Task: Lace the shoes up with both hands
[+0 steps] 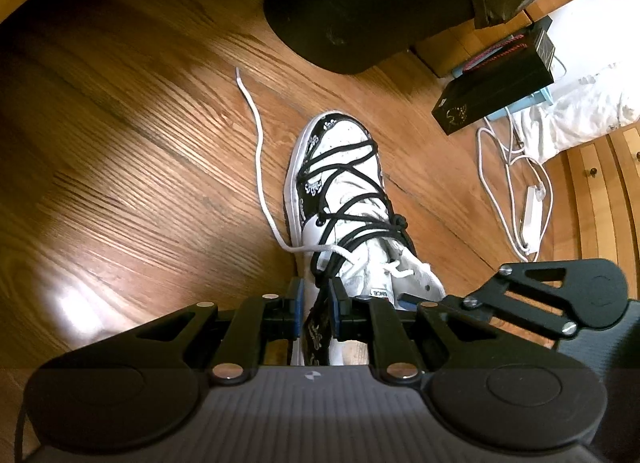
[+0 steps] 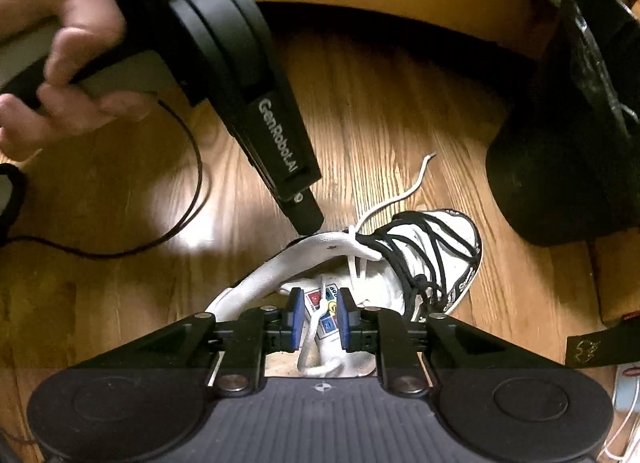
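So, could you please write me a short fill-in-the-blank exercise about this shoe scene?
The shoe rests on a ___ floor. The criss-crossed lace over its toe is ___. The loose lace trailing across the floor is ___.
Missing words: wooden; black; white.

Warm, uneven indoor light. Glare patches on the wooden floor [image 1: 132, 167]: near left in the left wrist view, left of centre in the right wrist view. Far corners fall to deep shadow. Strong fisheye bending at edges. The hand [image 2: 60, 59] is motion-blurred; the shoe [image 1: 344, 199] is sharp.
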Action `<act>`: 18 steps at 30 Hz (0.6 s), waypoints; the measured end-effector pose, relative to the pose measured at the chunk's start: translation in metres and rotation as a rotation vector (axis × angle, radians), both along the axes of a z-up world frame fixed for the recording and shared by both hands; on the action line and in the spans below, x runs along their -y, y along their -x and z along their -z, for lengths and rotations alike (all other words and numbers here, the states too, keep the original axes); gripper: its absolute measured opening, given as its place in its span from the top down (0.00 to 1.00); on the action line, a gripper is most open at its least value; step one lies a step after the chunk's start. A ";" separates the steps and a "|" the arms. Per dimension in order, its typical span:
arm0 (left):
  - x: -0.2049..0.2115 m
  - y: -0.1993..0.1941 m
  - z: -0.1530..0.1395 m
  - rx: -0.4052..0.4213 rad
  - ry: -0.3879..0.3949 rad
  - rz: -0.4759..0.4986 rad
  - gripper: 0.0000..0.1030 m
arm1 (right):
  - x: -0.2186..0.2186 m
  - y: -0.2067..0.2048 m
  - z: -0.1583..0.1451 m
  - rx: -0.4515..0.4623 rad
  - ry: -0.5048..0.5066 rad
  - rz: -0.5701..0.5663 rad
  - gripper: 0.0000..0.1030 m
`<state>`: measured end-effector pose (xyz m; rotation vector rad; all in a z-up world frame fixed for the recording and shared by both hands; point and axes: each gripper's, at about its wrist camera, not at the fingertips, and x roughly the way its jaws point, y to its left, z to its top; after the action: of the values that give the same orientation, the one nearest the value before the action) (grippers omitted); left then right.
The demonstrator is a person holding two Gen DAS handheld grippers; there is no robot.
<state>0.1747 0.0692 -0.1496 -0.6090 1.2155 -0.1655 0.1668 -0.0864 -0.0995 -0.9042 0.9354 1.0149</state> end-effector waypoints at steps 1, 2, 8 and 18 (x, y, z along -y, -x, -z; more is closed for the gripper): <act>-0.001 0.000 0.000 0.002 0.000 -0.005 0.82 | -0.002 0.000 0.003 -0.002 0.018 0.005 0.81; -0.002 -0.001 -0.001 0.003 0.001 -0.012 0.81 | -0.003 -0.001 0.006 -0.005 0.037 0.010 0.81; -0.004 -0.002 -0.001 0.005 0.010 -0.022 0.81 | -0.002 -0.004 0.012 -0.056 0.028 0.053 0.89; -0.009 -0.006 -0.002 0.008 0.030 -0.053 0.81 | 0.010 0.000 -0.001 -0.024 -0.031 0.089 0.96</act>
<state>0.1809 0.0777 -0.1476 -0.6655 1.1896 -0.1423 0.1663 -0.0962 -0.0990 -0.8187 0.9694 0.9638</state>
